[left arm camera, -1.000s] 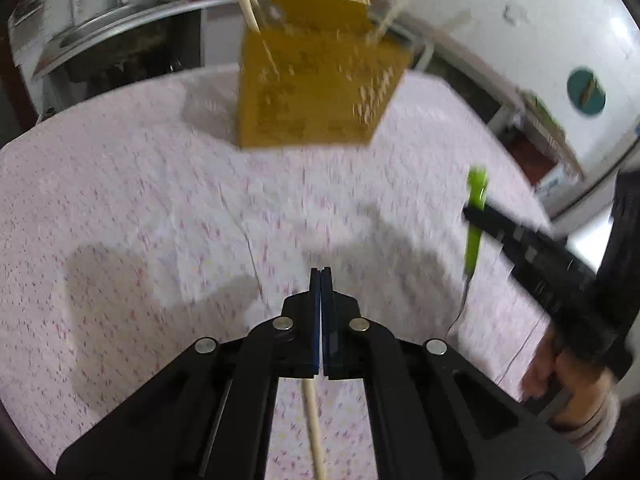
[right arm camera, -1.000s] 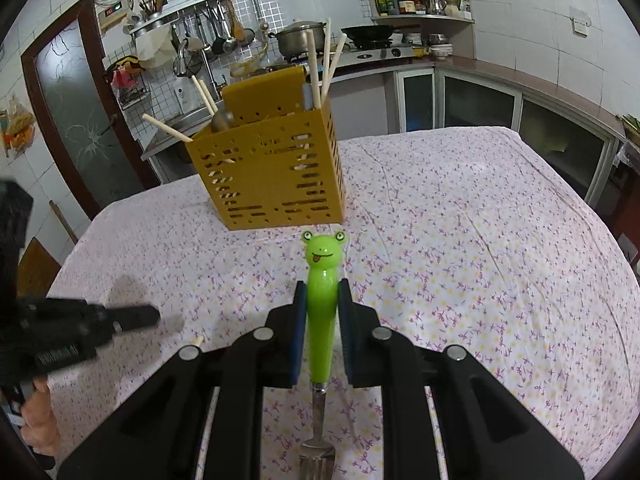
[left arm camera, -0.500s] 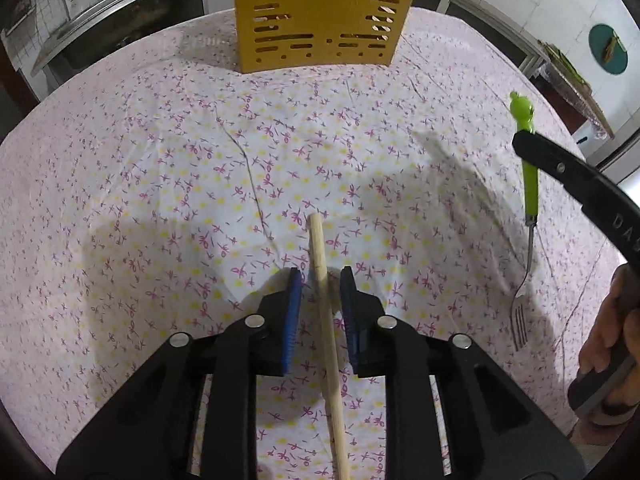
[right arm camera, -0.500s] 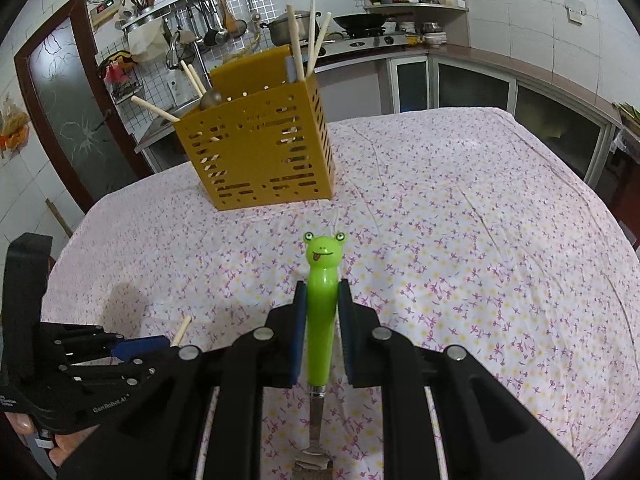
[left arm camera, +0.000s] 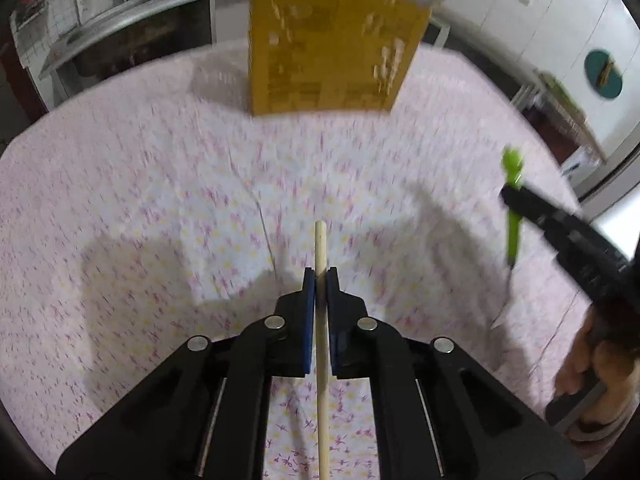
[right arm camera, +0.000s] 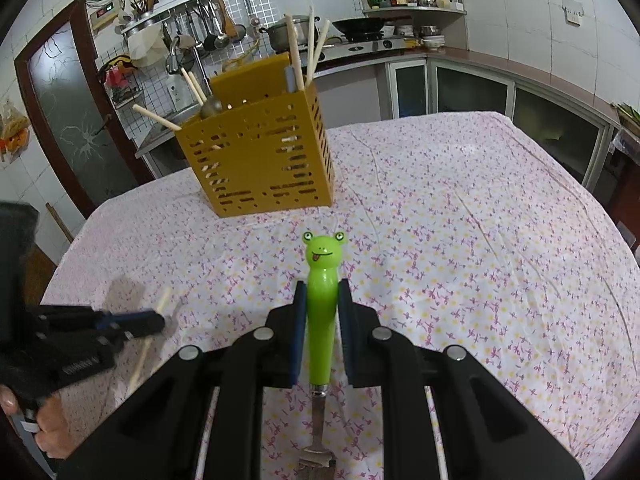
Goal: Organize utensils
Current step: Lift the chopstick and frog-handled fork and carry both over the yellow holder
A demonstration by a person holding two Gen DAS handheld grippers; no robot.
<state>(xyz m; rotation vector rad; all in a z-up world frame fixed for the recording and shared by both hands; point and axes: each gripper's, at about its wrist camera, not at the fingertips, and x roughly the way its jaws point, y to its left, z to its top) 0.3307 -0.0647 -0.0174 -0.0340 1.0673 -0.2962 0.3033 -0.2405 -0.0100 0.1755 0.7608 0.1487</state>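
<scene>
A wooden chopstick [left arm camera: 320, 240] runs between the blue pads of my left gripper [left arm camera: 320, 276], whose jaws are closing and now press on it. The right wrist view shows this gripper [right arm camera: 154, 320] low at the left, with the chopstick [right arm camera: 162, 300] sticking out above and below it. My right gripper [right arm camera: 322, 292] is shut on the green frog-headed handle of a fork [right arm camera: 323, 256], tines hanging below. From the left wrist view the fork [left arm camera: 514, 168] shows at the right. A yellow slotted utensil holder [right arm camera: 256, 160] stands at the table's far side with several chopsticks and a spoon in it.
A pink flowered cloth [right arm camera: 480, 240] covers the table. Behind it run a kitchen counter with a pot and pan [right arm camera: 360, 24], hanging utensils, and a door at the left. A hand [left arm camera: 592, 364] holds the right gripper's handle.
The left jaws, open around the chopstick half a second ago, have closed on it, and the left view has tipped up toward the holder. The right gripper and fork kept still.
</scene>
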